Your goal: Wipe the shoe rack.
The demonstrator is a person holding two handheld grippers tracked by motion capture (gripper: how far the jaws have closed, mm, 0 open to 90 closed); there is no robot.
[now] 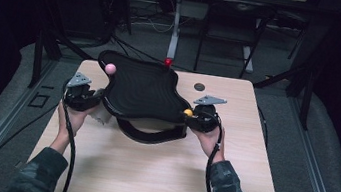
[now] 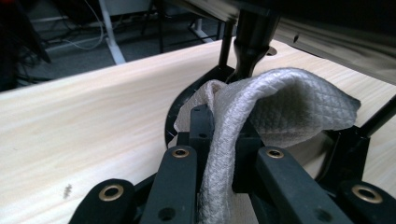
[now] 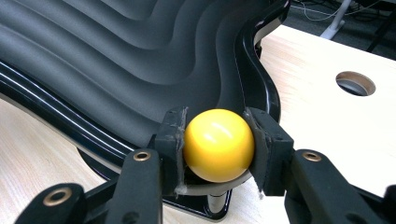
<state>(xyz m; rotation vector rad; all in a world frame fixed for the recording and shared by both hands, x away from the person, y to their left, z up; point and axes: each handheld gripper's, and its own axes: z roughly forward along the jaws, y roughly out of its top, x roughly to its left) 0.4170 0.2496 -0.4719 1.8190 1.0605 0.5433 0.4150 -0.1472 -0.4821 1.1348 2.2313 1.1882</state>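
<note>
On the bench, a black wavy tray is steadied by its yellow knob, clamped in the right hand-held gripper. A white cloth, pinched by the closed left hand-held gripper beside the tray's left edge, should be pressed flat and drawn along the ridges.

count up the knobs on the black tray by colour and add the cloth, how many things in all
pink knob: 1
red knob: 1
yellow knob: 1, between the right gripper jaws
white cloth: 1, pinched in the left gripper
black tray: 1
total: 5
</note>
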